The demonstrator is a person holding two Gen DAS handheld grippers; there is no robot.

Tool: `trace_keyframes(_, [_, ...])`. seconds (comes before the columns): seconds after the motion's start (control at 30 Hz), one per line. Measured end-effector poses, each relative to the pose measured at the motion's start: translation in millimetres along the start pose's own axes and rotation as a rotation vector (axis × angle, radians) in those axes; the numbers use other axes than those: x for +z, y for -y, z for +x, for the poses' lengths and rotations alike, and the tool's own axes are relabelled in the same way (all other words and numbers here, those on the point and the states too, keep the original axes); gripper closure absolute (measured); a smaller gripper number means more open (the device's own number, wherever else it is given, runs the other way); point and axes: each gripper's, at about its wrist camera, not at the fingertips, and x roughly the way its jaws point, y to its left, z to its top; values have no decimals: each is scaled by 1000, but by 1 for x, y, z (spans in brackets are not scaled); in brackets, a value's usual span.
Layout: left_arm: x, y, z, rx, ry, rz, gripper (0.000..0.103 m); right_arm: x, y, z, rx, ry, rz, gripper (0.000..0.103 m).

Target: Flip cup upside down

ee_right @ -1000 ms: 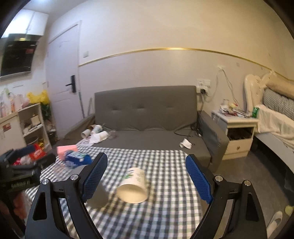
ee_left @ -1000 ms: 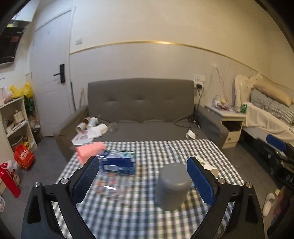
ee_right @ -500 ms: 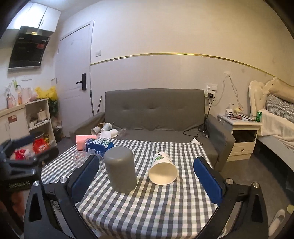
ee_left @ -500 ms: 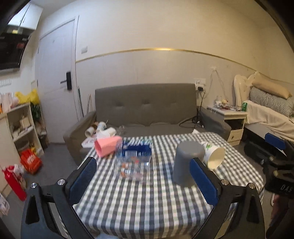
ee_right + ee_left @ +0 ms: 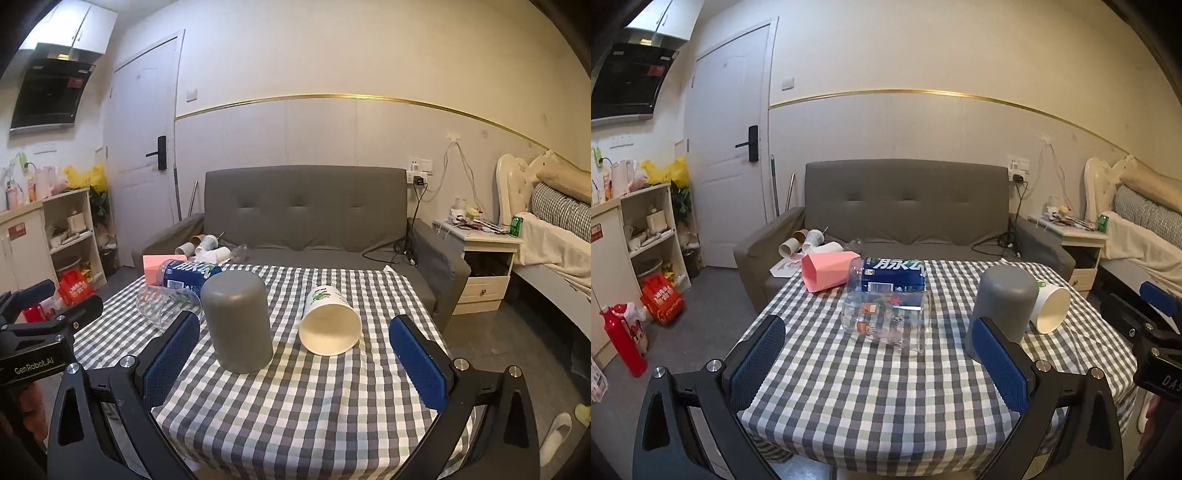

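Both claws hang released and empty short of the near table edge, blue pads spread wide: the left gripper point(image 5: 879, 365) faces the middle of the checked table point(image 5: 886, 398), the right gripper point(image 5: 291, 354) faces its right half, and each is level, fingers pointing forward toward the grey sofa point(image 5: 306, 218) behind. Neither touches anything.

On the table the grey cup point(image 5: 238, 321) stands mouth down, closed base up, so it already looks flipped. Just to its right the white paper cup point(image 5: 330, 320) lies on its side, mouth toward the cameras; I judge this one may be what is left to turn over, though the task does not say which cup is meant. A clear glass point(image 5: 886, 319), a blue-labelled bottle point(image 5: 892, 275) and a pink cup point(image 5: 827, 271) also lie tipped further back on the left.

The largest risk is choosing wrongly: closing on the grey cup would undo a finished flip. Next, the paper cup is round and on its side, so a nudge from one pad could roll it toward the right table edge or against the grey cup. It is thin-walled too, and a hard squeeze would likely crush it. Smallest, the loose cloth could drag under a low finger and shift everything
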Motion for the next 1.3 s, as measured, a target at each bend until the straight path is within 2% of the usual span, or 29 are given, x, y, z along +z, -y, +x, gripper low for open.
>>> trace_keyframes(1.3, [0, -2, 1, -14, -12, 5, 0, -4, -2, 4, -35, -24, -20, 0])
